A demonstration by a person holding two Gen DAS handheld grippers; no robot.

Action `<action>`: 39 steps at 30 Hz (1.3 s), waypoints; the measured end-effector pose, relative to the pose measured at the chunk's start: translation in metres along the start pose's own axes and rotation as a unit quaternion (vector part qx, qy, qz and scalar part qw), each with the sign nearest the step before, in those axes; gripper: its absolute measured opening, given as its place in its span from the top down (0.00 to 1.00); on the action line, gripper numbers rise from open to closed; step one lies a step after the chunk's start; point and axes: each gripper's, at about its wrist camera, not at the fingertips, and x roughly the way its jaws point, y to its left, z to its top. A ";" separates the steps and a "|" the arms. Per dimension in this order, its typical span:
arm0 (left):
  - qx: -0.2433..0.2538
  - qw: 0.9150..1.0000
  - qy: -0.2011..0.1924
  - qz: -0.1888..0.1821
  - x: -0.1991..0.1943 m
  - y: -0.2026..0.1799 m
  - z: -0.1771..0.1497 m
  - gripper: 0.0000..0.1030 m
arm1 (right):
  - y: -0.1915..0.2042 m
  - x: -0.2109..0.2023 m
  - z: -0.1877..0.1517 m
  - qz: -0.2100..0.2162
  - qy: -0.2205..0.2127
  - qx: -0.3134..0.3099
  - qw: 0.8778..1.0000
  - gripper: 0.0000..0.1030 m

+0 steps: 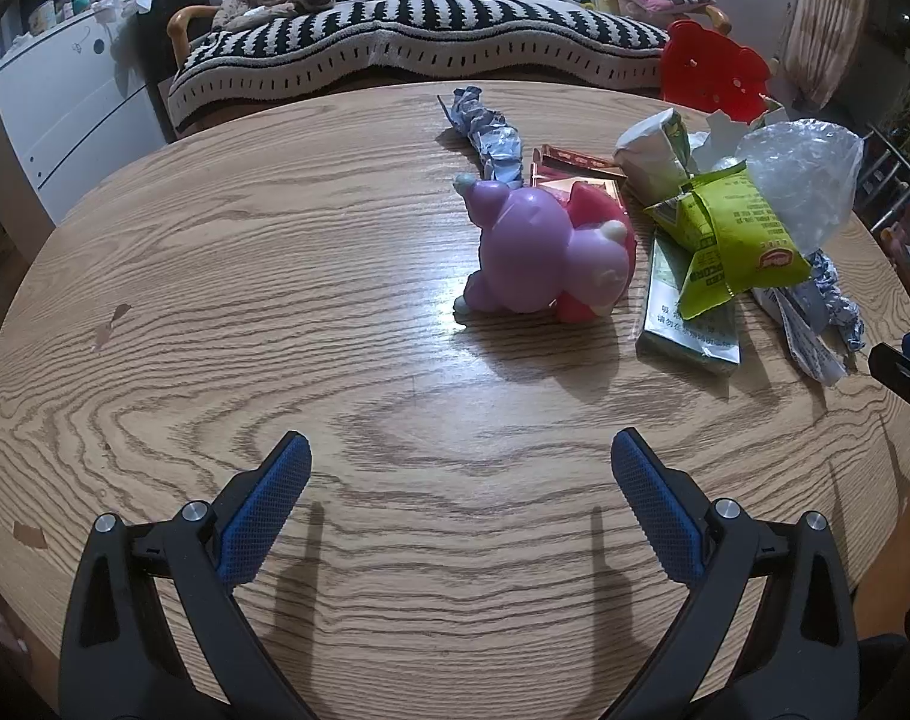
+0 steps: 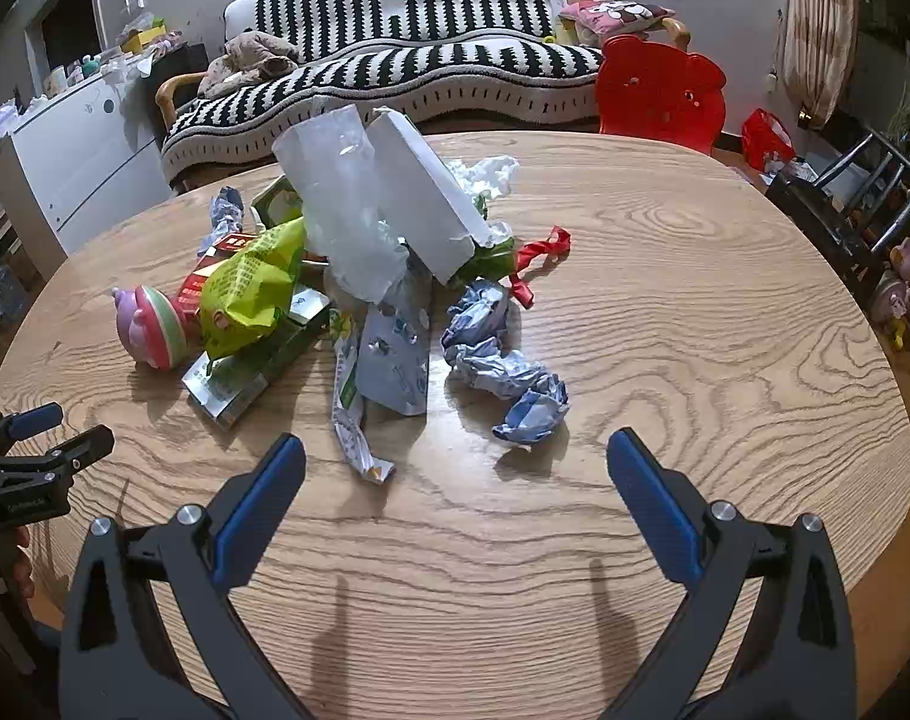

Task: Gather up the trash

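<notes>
A heap of trash lies on the round wooden table (image 2: 695,312): a green snack bag (image 2: 248,294), a clear plastic bag (image 2: 341,204), a white box (image 2: 425,192), crumpled blue-white paper (image 2: 503,360), a red ribbon (image 2: 539,252) and a flat wrapper (image 2: 389,360). In the left wrist view the green bag (image 1: 731,234) and clear bag (image 1: 803,174) lie right of a purple-pink toy (image 1: 545,252). My left gripper (image 1: 461,456) is open and empty, short of the toy. My right gripper (image 2: 455,456) is open and empty, just before the crumpled paper.
A striped sofa (image 2: 395,60) and a red plastic chair (image 2: 659,90) stand behind the table. A white cabinet (image 1: 65,114) is at the left. A crumpled foil wrapper (image 1: 491,132) lies far on the table. The left gripper shows at the right wrist view's left edge (image 2: 47,438).
</notes>
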 end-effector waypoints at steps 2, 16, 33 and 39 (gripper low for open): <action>0.000 1.000 0.001 0.001 0.002 0.000 -0.001 0.05 | -0.002 0.001 0.000 -0.006 0.001 -0.003 1.000 0.05; -0.008 1.000 0.025 -0.012 0.030 -0.010 0.040 0.05 | -0.035 0.035 0.022 -0.080 0.036 -0.039 0.995 0.05; -0.004 0.998 0.041 -0.042 0.064 -0.019 0.072 0.40 | -0.034 0.071 0.038 -0.028 0.055 -0.043 0.997 0.63; -0.007 0.999 0.011 -0.040 0.046 -0.025 0.073 0.50 | -0.047 0.065 0.040 0.016 0.060 0.001 0.998 0.66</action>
